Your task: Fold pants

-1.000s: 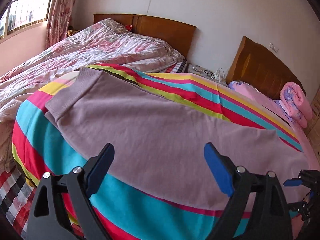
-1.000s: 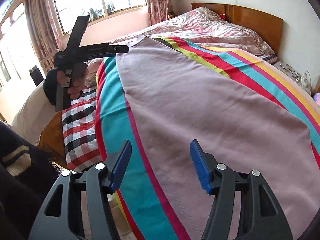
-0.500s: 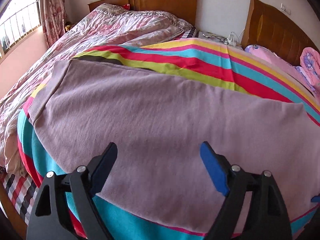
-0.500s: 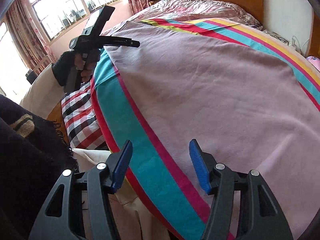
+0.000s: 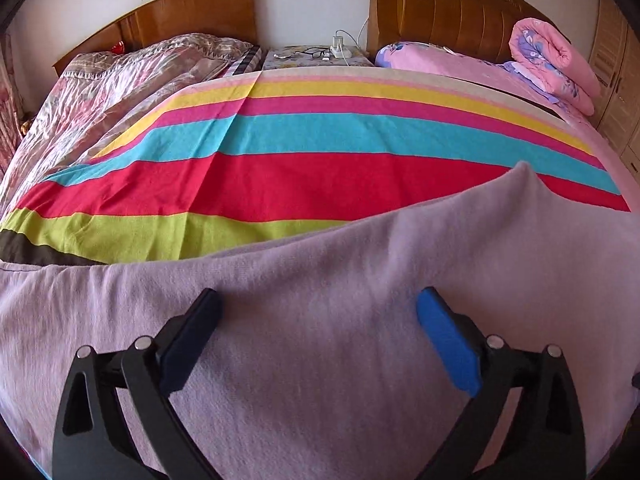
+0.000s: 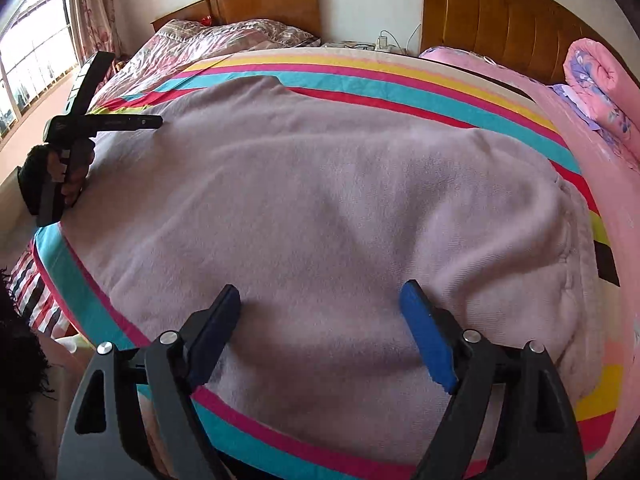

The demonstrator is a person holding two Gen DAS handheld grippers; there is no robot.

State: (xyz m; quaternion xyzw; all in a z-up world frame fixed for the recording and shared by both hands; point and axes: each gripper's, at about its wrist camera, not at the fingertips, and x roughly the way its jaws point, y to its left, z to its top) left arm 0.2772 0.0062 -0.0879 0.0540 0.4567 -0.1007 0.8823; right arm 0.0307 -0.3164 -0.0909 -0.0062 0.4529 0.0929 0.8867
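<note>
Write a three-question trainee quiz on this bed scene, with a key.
1. True or false: the mauve fleece pants lie on the striped multicolour bedspread.
2. The left gripper has jaws that are: A shut on the pants, B open above them, C out of view?
3. Fill in: the rolled pink floral quilt lies in front of a wooden ____.

Key: 1 true. 2 B. 3 headboard.
</note>
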